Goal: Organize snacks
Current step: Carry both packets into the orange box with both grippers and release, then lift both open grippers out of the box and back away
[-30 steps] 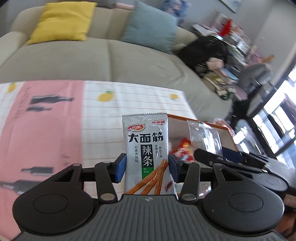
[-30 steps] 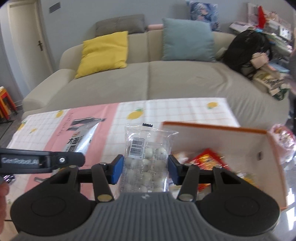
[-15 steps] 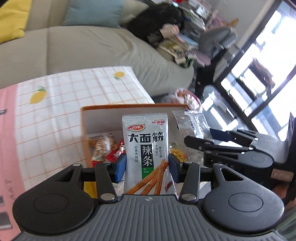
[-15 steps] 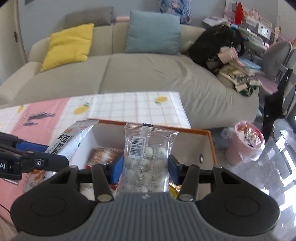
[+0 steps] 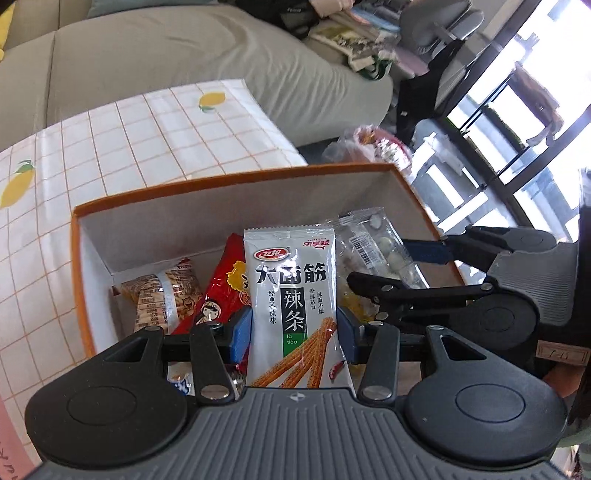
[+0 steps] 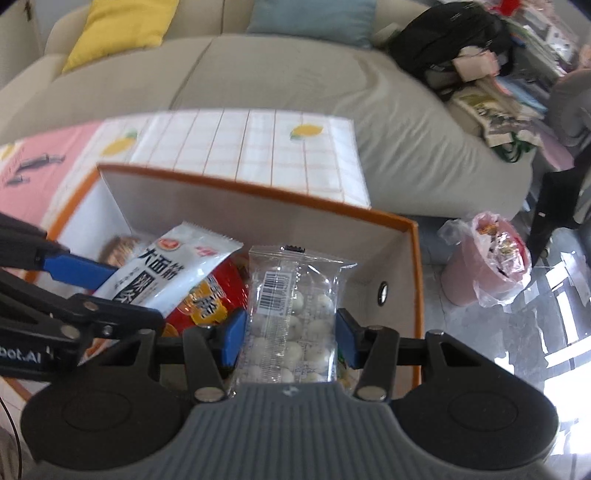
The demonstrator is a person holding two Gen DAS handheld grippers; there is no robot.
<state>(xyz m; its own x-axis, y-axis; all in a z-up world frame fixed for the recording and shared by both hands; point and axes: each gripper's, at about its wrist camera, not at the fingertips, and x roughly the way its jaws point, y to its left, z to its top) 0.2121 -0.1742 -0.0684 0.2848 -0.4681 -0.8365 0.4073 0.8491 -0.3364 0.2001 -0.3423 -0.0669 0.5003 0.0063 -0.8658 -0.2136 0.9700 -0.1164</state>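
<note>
I've got two snack packs in hand, both over the orange-rimmed box. The silver spicy-strip packet stands upright at frame ctr of the left wrist view, pinched at both sides by the blue pads of the left gripper; its top edge sits in front of the box's white inner wall. In the right wrist view the clear bag of white candy balls is upright at ctr too, squeezed between the pads of the right gripper; barcode label faces me.

Inside the box, left wrist view: a red snack packet leaning just left of the silver one; a tan biscuit pack further left, near the box's lower-left corner; something yellow to the right, too hidden to name. From the left cam the right gripper comes in from the right edge w/ the candy bag sticking up beside my packet; from the right cam the left gripper enters at left w/ the silver packet tilted over the red one.

The box sits at the desk's edge on a white grid tablecloth w/ lemon prints; a pink section shows at upper left of the right view. Beyond: a beige sofa, yellow cushion, blue cushion, black bag; a pink bin w/ plastic liner on the floor at right.
</note>
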